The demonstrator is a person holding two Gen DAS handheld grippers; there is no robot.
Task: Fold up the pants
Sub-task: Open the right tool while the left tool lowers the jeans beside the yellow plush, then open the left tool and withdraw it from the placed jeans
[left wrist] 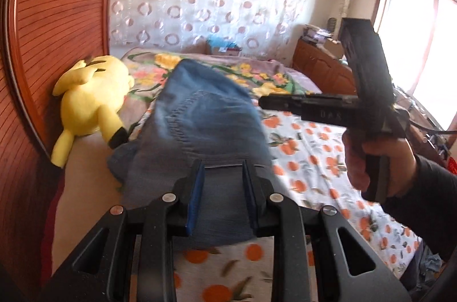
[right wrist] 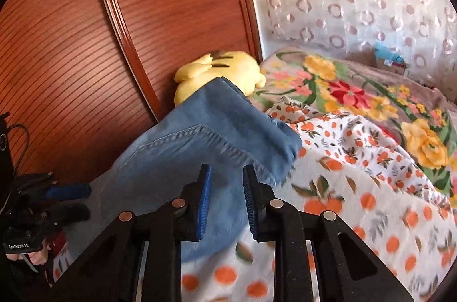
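The blue jeans (left wrist: 205,116) hang as a folded band over the bed, blurred by motion. In the left wrist view my left gripper (left wrist: 223,173) is shut on the near end of the denim, which fills the gap between its blue pads. A hand holds my right gripper (left wrist: 262,102) at the right, and its tips meet the denim's right edge. In the right wrist view the jeans (right wrist: 200,136) run between the pads of my right gripper (right wrist: 227,182), which is shut on the cloth. My left gripper (right wrist: 85,202) clamps the denim's left edge there.
A yellow plush toy (left wrist: 91,99) lies against the wooden headboard (left wrist: 57,16). An orange-print sheet (left wrist: 314,159) covers the bed, with a floral blanket (right wrist: 357,96) further back. A wooden bedside cabinet (left wrist: 320,65) stands by the window at the right.
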